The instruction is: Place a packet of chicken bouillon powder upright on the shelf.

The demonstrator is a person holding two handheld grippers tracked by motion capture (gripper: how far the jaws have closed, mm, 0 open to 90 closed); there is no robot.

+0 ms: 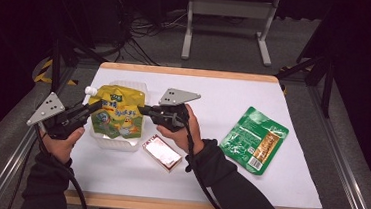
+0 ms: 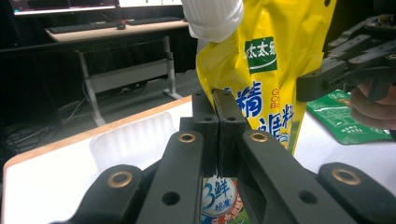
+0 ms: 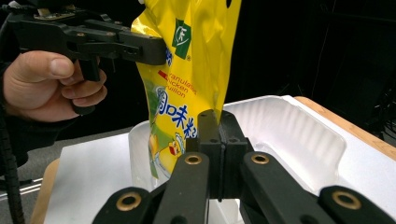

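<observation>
Both grippers clamped the yellow bouillon pouch point(image 1: 117, 111): left gripper point(image 1: 92, 108) on one edge, right gripper point(image 1: 145, 110) on the other, jaws pinched tight. Pouch hung over the white tray point(image 1: 120, 144), not yet set down inside; release remained.

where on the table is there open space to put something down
Free: the cloth behind and between the white tray and green packet, plus the front strip. Crowded: the left, where both grippers pinch the yellow pouch over the tray, beside the small box.
</observation>
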